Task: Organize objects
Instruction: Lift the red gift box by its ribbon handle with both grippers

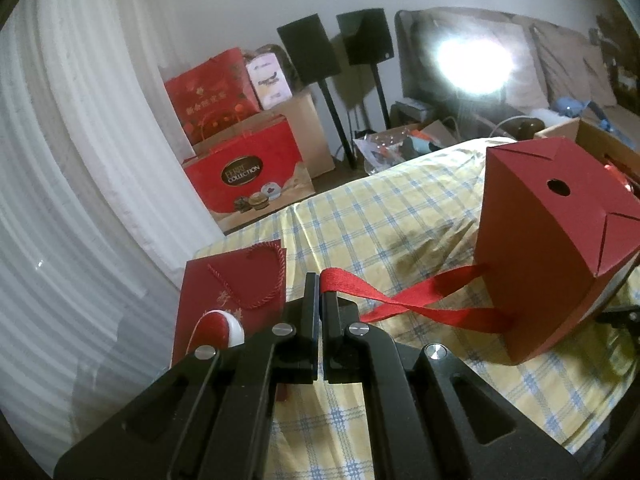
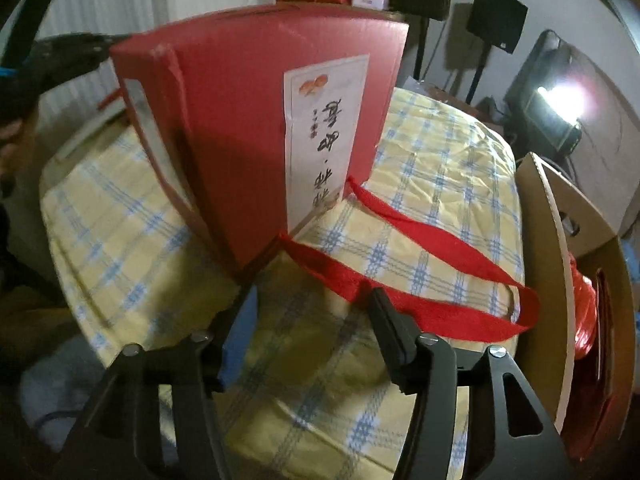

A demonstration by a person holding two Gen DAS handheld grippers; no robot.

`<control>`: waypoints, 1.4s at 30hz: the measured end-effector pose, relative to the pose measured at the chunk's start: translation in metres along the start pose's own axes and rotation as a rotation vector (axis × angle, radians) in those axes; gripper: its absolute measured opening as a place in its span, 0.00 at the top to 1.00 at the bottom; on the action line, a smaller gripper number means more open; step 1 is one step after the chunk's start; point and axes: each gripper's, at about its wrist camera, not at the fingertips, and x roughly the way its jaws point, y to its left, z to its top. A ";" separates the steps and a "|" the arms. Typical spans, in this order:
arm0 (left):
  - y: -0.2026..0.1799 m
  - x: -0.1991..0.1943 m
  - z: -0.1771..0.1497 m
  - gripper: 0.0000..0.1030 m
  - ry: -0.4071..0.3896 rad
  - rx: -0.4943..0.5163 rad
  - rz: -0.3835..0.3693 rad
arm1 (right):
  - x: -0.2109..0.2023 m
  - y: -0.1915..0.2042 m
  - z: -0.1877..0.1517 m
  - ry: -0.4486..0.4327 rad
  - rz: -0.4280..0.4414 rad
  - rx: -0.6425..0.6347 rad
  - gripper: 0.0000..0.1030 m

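I see a yellow checked cloth [image 1: 400,216] covering the surface, with a red box [image 1: 552,240] and flat red bag [image 1: 228,292] on it.

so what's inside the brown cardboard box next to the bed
Through the cardboard box's open side, something shiny, red and crinkled shows, with more red behind it. The flap hides the rest, so what it is cannot be told.

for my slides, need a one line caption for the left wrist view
Left gripper shut on the red ribbon of a red gift box on a checked cloth.
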 end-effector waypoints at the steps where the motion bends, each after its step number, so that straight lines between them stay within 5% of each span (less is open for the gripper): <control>1: 0.000 0.000 -0.001 0.99 -0.001 -0.002 -0.001 | 0.002 0.000 0.002 -0.010 -0.010 0.007 0.42; 6: 0.003 0.001 -0.002 0.99 -0.003 -0.020 -0.014 | 0.013 -0.007 0.008 -0.054 -0.072 0.044 0.51; 10: 0.006 0.000 -0.003 0.99 0.000 -0.026 -0.007 | 0.019 -0.016 0.012 -0.085 -0.085 0.114 0.95; 14: 0.006 -0.001 -0.003 0.99 -0.003 -0.028 0.003 | 0.014 -0.022 0.015 -0.126 -0.230 0.134 0.96; 16: 0.006 -0.004 -0.002 0.99 -0.008 -0.028 0.002 | 0.003 -0.033 0.014 -0.162 -0.368 0.169 0.96; 21: 0.005 -0.018 0.003 0.99 -0.031 -0.043 -0.030 | -0.038 -0.083 0.003 -0.249 -0.549 0.368 0.96; 27: -0.001 -0.035 0.013 0.98 -0.070 -0.025 -0.048 | -0.078 -0.105 -0.013 -0.303 -0.616 0.440 0.96; 42: 0.014 -0.078 0.039 0.98 -0.180 -0.061 0.008 | -0.152 -0.090 0.012 -0.463 -0.682 0.397 0.96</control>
